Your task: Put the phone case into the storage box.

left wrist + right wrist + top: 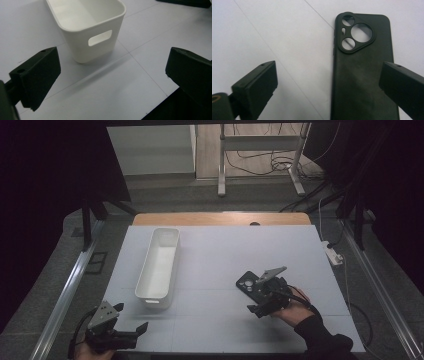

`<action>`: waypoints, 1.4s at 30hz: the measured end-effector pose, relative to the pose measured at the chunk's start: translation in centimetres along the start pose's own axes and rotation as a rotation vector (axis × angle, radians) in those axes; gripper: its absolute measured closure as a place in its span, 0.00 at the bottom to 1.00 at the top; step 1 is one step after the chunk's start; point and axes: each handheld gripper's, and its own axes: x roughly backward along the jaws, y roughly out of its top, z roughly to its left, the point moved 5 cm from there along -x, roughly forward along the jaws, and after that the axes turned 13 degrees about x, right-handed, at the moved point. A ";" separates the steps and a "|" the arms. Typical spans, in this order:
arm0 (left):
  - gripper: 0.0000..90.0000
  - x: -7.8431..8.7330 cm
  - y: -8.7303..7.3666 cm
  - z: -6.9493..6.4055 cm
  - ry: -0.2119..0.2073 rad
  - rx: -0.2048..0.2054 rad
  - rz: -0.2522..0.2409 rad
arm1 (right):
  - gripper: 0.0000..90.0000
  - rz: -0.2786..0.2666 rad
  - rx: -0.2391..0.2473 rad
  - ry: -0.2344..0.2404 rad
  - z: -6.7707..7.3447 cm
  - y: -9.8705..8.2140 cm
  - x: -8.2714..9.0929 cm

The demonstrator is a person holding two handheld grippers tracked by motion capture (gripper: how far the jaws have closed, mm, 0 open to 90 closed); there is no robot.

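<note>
A black phone case (246, 281) lies flat on the pale table sheet (220, 255), right of centre, back side up with its camera cut-outs showing. My right gripper (256, 295) hovers just over its near end, open. In the right gripper view the phone case (362, 82) lies between and below the spread jaws of my right gripper (327, 67), and neither pad touches it. A long white bin (150, 270) stands left of centre, nothing visible inside. My left gripper (132, 316) rests open at the front left corner. In the left gripper view my left gripper (112, 53) faces the bin's handle end (82, 50).
A white power strip (334, 255) lies off the table's right edge with cables. A wooden table edge (220, 218) shows behind the sheet. A metal stand (260, 150) stands on the floor beyond. Dark curtains flank both sides.
</note>
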 end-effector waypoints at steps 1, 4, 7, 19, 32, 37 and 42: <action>0.01 0.0 0.0 0.0 0.000 0.000 0.000 | 0.00 0.003 0.000 -0.004 -0.1 0.0 0.0; 0.01 0.0 0.0 0.0 0.000 0.001 0.000 | 0.00 0.010 -0.007 -0.012 -0.5 -0.1 -0.1; 0.01 0.0 0.0 0.0 0.001 0.002 0.000 | 0.00 0.007 -0.020 -0.026 -1.2 -0.4 -0.1; 0.01 0.0 0.0 0.0 0.000 0.005 0.000 | 0.00 0.017 -0.056 -0.039 -3.6 -1.7 -0.1; 0.01 0.0 0.0 0.0 0.000 0.005 0.000 | 0.00 0.044 -0.070 -0.051 -3.7 -2.1 -0.7; 0.01 0.0 0.0 0.0 0.000 0.004 0.000 | 0.00 0.068 -0.060 -0.041 -3.4 -2.8 -1.7; 0.01 0.0 0.0 0.0 0.000 0.004 0.000 | 0.00 0.111 -0.042 -0.032 -3.0 -3.4 -2.7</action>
